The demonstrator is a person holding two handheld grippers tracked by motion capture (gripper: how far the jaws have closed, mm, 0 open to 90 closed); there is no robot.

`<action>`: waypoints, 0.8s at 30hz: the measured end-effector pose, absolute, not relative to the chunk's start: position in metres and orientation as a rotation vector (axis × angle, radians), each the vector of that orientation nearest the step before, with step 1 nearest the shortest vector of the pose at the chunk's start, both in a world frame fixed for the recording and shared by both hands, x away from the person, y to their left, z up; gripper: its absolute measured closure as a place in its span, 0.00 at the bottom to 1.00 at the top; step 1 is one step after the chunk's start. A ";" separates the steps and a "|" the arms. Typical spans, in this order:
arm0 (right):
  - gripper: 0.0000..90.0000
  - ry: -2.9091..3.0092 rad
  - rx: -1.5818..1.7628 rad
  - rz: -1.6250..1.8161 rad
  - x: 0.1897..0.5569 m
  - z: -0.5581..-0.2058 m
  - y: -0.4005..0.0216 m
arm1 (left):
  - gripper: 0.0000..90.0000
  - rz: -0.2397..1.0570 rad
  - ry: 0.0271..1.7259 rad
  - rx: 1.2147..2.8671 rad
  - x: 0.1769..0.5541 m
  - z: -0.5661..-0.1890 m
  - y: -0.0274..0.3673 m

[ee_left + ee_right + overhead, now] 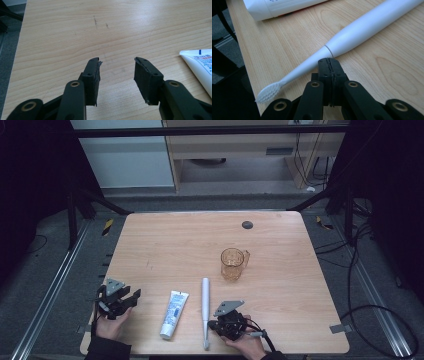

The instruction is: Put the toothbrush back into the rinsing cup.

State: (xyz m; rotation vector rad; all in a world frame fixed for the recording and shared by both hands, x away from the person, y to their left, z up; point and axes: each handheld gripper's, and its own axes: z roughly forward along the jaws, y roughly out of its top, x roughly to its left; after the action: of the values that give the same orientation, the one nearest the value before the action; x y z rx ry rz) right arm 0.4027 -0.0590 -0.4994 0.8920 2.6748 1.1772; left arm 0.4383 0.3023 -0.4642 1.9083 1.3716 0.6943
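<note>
A white electric toothbrush (pixel 205 312) (pixel 352 35) lies on the wooden table (pixel 280 285), brush head toward the near edge. A white toothpaste tube (pixel 173 314) (pixel 200 65) (pixel 277 7) lies to its left. An amber glass mug (pixel 233 263) stands upright beyond them, right of centre. My right gripper (pixel 216 325) (pixel 329 61) is shut with nothing between its jaws, its tip right beside the toothbrush neck. My left gripper (pixel 132 297) (pixel 117 65) is open over bare wood, left of the tube.
A small dark round disc (pixel 247 225) is set into the table near its far edge. Black frame bars and cables surround the table. The near table edge (pixel 244 65) runs close past the brush head.
</note>
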 end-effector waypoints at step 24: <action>1.00 2.480 1.014 1.285 0.433 -0.468 -0.077 | 0.62 0.698 1.372 1.912 0.439 -0.464 0.301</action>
State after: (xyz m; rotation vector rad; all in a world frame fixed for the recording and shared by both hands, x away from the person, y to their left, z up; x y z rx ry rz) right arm 0.4329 -0.0769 -0.4684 1.0144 2.4797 1.2854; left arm 0.4388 0.3012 -0.4645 1.9115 1.3721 0.6980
